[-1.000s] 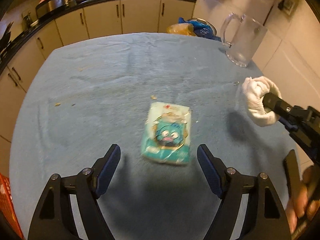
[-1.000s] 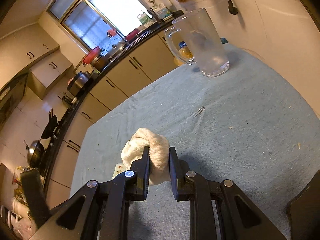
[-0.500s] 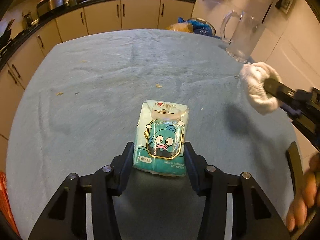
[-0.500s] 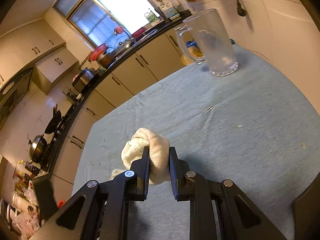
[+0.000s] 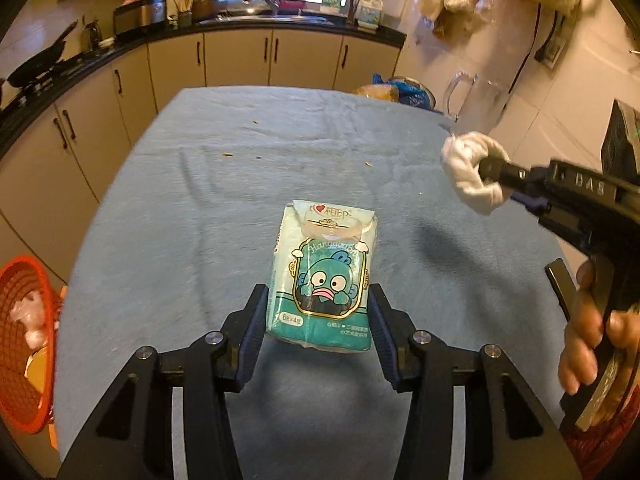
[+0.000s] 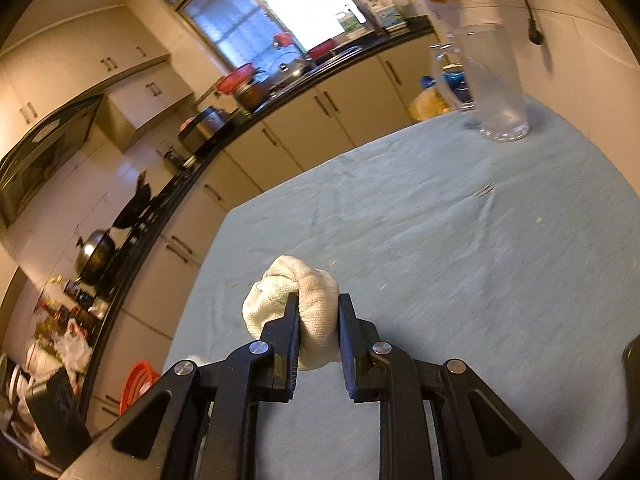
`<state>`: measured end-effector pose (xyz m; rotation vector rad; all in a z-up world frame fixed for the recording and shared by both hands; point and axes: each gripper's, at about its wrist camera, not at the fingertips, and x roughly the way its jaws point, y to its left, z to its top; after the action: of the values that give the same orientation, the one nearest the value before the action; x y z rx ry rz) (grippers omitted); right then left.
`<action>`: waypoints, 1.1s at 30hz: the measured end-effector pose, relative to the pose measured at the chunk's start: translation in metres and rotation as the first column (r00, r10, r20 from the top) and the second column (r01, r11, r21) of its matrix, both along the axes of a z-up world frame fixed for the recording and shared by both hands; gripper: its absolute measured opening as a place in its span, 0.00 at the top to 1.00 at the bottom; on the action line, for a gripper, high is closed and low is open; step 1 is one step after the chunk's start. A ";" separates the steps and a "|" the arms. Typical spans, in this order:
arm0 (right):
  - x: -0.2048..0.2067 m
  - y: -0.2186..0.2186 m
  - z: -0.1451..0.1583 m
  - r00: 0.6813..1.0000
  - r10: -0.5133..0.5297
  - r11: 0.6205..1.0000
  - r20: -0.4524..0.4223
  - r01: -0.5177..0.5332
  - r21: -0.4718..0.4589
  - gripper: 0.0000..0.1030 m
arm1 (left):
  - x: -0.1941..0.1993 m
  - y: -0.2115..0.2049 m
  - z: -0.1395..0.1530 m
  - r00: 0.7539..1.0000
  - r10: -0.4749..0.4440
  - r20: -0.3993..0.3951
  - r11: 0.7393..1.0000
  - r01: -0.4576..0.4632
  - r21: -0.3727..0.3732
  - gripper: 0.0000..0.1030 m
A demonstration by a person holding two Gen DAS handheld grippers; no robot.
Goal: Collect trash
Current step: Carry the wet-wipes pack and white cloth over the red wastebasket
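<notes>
Both pieces of trash are in hand, neither binned yet. Left gripper (image 5: 318, 312) has just closed its jaws onto the tissue packet (image 5: 326, 276): the pads press its two long sides and the packet appears lifted clear of the table (image 5: 168, 216), casting a shadow below it. Packet is a soft, glossy teal plastic wrap, flat and rectangular, with a cartoon fish print. Right gripper (image 6: 319, 316) stands narrow, clamped on a crumpled white wad (image 6: 296, 300), knitted or woven in texture, bunched into a rounded lump that bulges above the fingers. Table wears a pale blue napped cloth with scattered crumbs remaining. Orange mesh basket (image 5: 24, 344) sits off the table's left edge, already holding some white scraps; judged the drop point. Remaining: carry and release both items.
</notes>
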<state>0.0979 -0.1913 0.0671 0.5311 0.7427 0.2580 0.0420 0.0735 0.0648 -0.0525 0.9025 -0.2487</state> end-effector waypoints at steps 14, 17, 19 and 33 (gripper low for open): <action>-0.046 0.032 -0.023 0.998 0.061 0.998 -0.022 -0.060 0.016 0.81 | -0.050 0.050 0.003 0.995 0.062 0.072 0.998 -0.060 -0.018 0.53; -0.049 0.042 -0.024 0.996 0.079 0.997 -0.029 -0.079 0.005 0.81 | -0.057 0.059 0.004 0.993 0.078 0.087 0.997 -0.077 -0.016 0.53; -0.052 0.050 -0.025 0.995 0.098 0.995 -0.033 -0.098 0.006 0.81 | -0.060 0.066 0.005 0.992 0.086 0.093 0.996 -0.085 -0.017 0.53; -0.058 0.138 -0.018 0.967 0.252 0.966 -0.041 -0.254 -0.043 0.81 | -0.081 0.135 0.013 0.968 0.208 0.138 0.978 -0.206 -0.032 0.53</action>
<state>0.0395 -0.0533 0.0489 0.3954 0.8502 0.4684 -0.0394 0.2080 0.0779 -0.1431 0.7474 -0.0642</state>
